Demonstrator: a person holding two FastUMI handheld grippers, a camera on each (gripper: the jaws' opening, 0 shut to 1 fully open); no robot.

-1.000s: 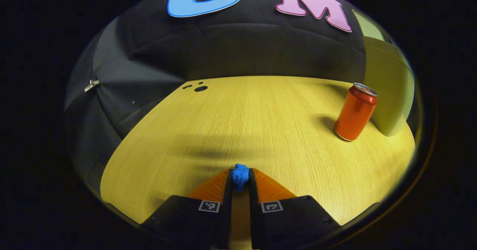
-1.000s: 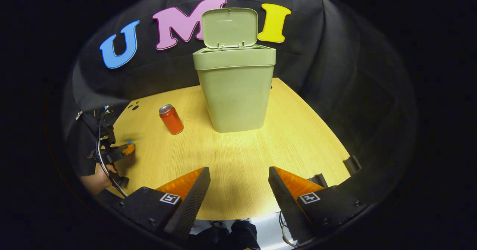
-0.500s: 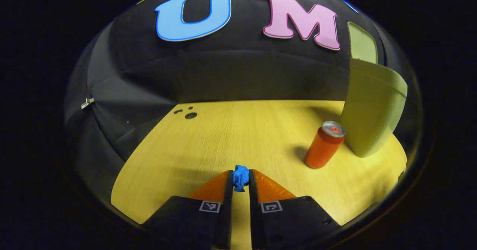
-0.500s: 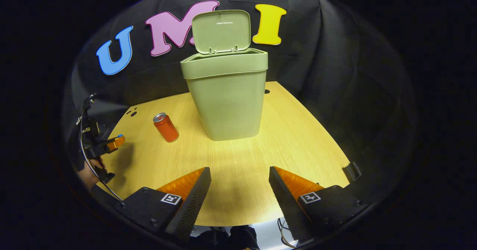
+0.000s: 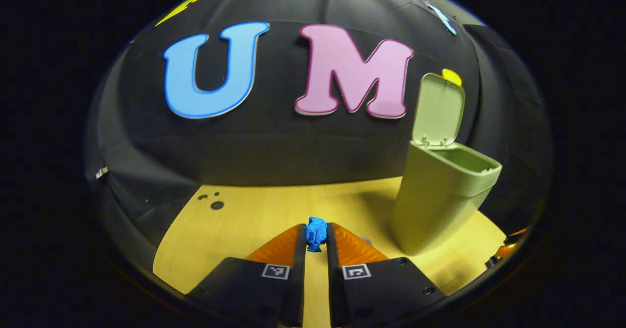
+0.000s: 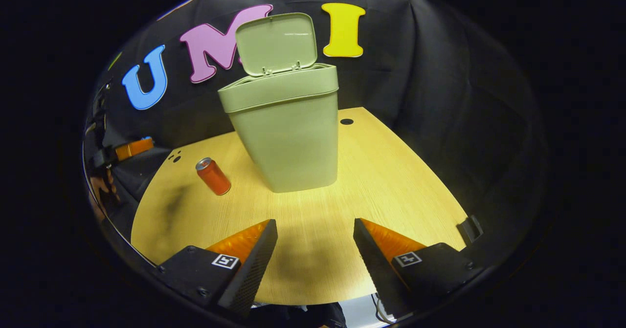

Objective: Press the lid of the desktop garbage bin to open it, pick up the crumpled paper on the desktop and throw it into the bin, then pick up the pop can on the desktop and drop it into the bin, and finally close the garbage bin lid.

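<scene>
We had the left gripper (image 5: 316,237) clamped on the blue crumpled paper (image 5: 316,233), both fingers pressing it, raised above the table (image 5: 254,210). The green garbage bin (image 6: 286,132) stood on the table with its lid (image 6: 275,43) flipped up; in the left gripper view it sat ahead to the right. The orange pop can (image 6: 213,176) stood tilted just left of the bin. The right gripper (image 6: 313,250) hung wide apart, holding nothing.
</scene>
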